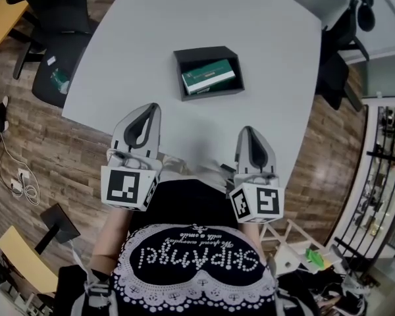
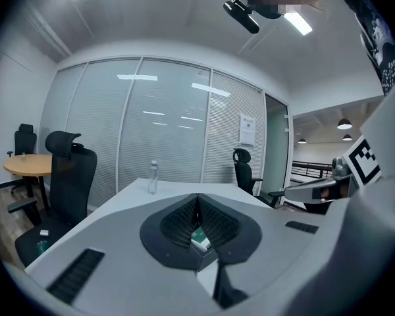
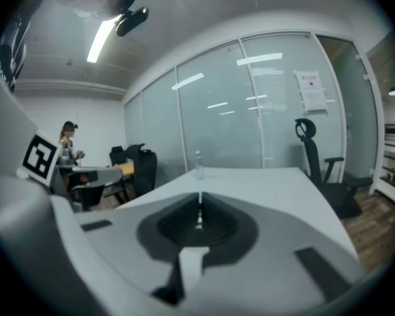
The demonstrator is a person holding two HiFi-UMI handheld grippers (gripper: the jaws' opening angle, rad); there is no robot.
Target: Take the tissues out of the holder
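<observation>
As my left tool and right tool hover clenched and empty over the surface's near edge, the green tissue pack, its print unreadable, lies in the dark holder ahead. My tools' views add a bottle farther back.
</observation>
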